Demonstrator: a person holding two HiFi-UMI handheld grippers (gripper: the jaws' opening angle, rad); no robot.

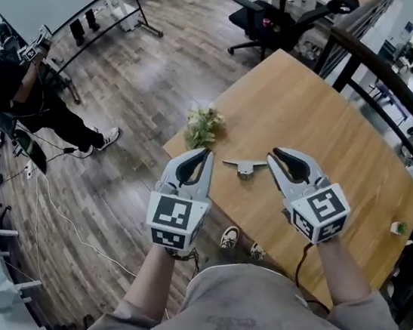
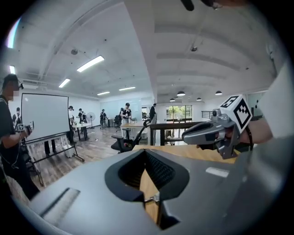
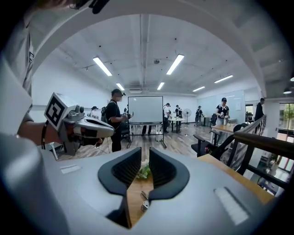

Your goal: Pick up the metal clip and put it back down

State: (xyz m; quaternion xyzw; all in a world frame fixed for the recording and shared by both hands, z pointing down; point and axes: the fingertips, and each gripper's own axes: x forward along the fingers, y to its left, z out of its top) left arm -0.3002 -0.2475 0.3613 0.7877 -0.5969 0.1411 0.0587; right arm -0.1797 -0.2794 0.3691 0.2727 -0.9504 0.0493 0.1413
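On the wooden table [image 1: 322, 121], between the two grippers held above it, the metal clip [image 1: 243, 166] lies flat and untouched. The right gripper [image 1: 279, 158] stands narrowly open and empty; the left gripper [image 1: 202, 157] is closed on nothing. The clip is probably light, stiff and slick, so it is best pinched across its central body.

Metal clip [image 3: 144, 201] — partly behind the fingers [image 3: 164, 172]

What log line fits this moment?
metal clip: lying on table | left gripper: shut, empty | right gripper: slightly open, empty
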